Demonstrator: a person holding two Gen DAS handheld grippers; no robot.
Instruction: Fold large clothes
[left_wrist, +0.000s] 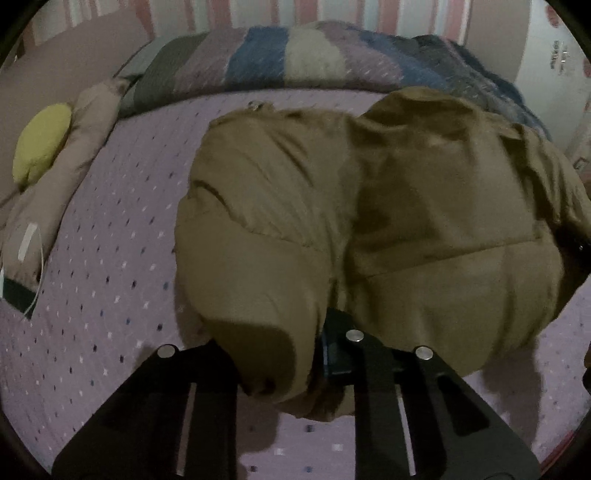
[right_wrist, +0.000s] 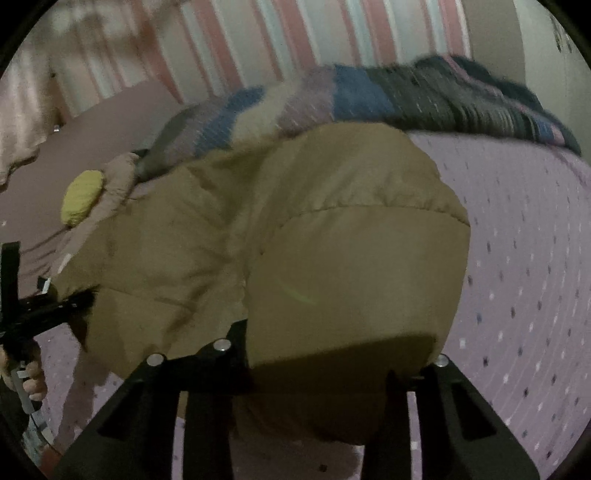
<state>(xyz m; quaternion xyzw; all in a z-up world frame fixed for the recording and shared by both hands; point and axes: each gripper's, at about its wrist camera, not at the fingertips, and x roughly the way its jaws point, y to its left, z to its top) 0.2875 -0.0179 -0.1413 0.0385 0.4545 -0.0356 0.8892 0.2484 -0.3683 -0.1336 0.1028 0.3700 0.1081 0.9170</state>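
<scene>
A large olive-brown puffer jacket (left_wrist: 388, 206) lies bunched on the lilac dotted bed sheet (left_wrist: 110, 258). My left gripper (left_wrist: 291, 373) is shut on the jacket's near edge, a fold of fabric bulging between its fingers. In the right wrist view the same jacket (right_wrist: 332, 258) fills the middle, and my right gripper (right_wrist: 317, 391) is shut on a thick padded fold of it, held a little above the sheet (right_wrist: 524, 277). The left gripper (right_wrist: 22, 306) shows at the left edge of that view, against the jacket's other side.
A striped blue, grey and mauve blanket (left_wrist: 295, 59) is heaped along the far side of the bed. A beige pillow (left_wrist: 66, 177) with a yellow cushion (left_wrist: 40, 144) lies at the left. A pink striped wall (right_wrist: 258, 48) stands behind.
</scene>
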